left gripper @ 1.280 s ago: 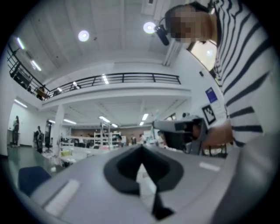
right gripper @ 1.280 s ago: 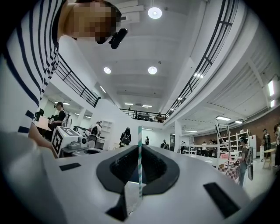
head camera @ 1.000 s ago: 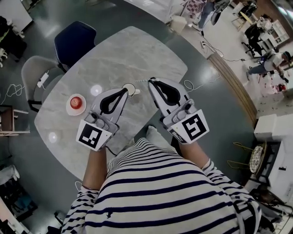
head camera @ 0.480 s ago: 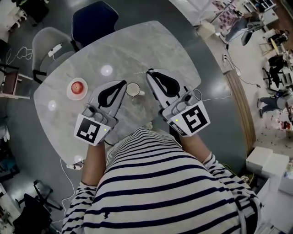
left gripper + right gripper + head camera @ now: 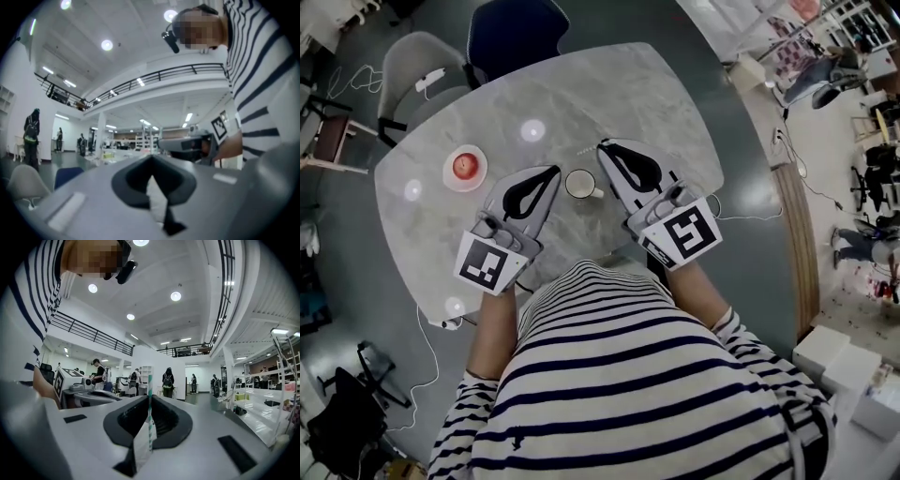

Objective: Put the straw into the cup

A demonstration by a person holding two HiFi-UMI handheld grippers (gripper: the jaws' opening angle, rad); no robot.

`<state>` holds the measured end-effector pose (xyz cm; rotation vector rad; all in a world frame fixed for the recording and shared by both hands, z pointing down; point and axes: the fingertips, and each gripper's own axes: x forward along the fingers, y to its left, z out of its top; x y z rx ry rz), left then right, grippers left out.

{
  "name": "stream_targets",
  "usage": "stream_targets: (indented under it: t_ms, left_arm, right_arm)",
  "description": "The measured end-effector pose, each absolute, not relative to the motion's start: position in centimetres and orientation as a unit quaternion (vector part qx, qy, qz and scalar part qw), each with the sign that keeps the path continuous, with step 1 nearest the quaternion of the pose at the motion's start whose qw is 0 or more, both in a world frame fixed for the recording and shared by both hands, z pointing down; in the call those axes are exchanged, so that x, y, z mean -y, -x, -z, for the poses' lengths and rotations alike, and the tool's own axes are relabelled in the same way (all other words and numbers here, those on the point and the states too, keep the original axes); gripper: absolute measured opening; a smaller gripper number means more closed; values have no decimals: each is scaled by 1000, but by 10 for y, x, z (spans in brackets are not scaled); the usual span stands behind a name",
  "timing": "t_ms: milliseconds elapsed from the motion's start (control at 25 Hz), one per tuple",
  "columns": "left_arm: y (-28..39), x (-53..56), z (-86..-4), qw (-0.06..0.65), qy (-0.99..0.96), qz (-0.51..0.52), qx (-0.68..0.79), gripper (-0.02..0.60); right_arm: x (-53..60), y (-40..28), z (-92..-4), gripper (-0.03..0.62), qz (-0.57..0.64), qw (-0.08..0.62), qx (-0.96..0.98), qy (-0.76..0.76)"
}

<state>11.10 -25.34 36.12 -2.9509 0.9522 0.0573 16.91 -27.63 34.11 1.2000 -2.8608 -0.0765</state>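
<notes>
A white cup (image 5: 580, 184) stands on the marble table (image 5: 609, 89), between my two grippers. My right gripper (image 5: 602, 147) is to its right and is shut on a green-and-white striped straw (image 5: 149, 392). The straw sticks up from the jaws, with a white paper wrapper (image 5: 142, 446) hanging at its lower part. In the head view the straw (image 5: 587, 148) shows as a thin line pointing left from the tip, above the cup. My left gripper (image 5: 553, 172) is left of the cup. Its jaws are closed on a white paper scrap (image 5: 157, 201).
A red apple on a small plate (image 5: 450, 176) sits at the table's left. A blue chair (image 5: 514, 28) and a grey chair (image 5: 417, 66) stand at the far side. A cable (image 5: 741, 214) runs by the table's right edge. My striped shirt fills the near side.
The head view has swung. The cup was at the left gripper's tip; it now sits between the two grippers, whose tips reach slightly past it. Both stay shut.
</notes>
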Motion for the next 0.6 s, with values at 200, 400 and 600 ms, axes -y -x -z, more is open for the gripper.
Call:
stream_targets:
  t_ms: [200, 400, 600]
  left_arm:
    - [-104, 258, -371, 13, 949, -12, -315, 5]
    - [-101, 263, -378, 2, 948, -8, -317, 5]
    - [-99, 262, -389, 0, 950, -1, -313, 5]
  right_arm:
    - [286, -164, -368, 25, 3, 41, 923, -383]
    - [296, -162, -397, 25, -17, 61, 921, -384]
    - [300, -163, -421, 25, -39, 77, 918, -386]
